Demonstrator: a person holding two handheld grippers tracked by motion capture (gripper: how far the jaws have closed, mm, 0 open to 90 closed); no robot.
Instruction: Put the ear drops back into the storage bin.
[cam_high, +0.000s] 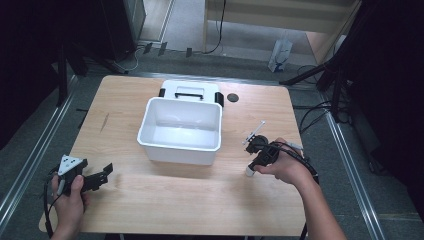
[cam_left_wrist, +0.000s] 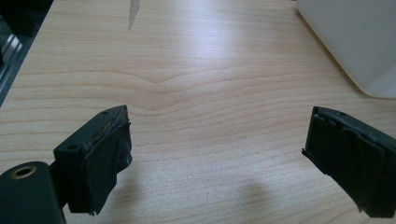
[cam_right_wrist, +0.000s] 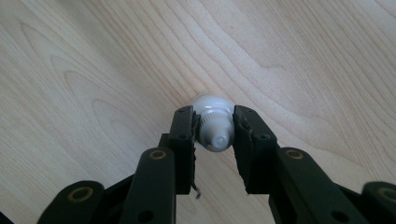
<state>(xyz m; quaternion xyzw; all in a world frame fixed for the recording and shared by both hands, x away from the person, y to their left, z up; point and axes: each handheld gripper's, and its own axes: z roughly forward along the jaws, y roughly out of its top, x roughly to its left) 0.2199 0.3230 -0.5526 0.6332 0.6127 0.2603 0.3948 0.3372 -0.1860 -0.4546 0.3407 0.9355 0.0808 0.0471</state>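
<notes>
Light bulb (cam_right_wrist: 213, 122), small and white, is gripped between the fingers (cam_right_wrist: 184, 135) of the right gripper (cam_high: 261, 150), its rounded end resting on the worktop (cam_high: 150, 200) at about four o'clock from the white tub (cam_high: 181, 131). The left gripper (cam_high: 95, 177) is held low at the worktop's eight o'clock corner, its fingers (cam_left_wrist: 100, 158) spread wide with nothing between them. Beyond the tub, at twelve o'clock, its lid (cam_high: 190, 91) is seen lying flat.

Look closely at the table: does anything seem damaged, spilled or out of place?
One oddity: a pale streak mars the wooden table left of the white bin, like a scrape or smear. Nothing is spilled.
</notes>
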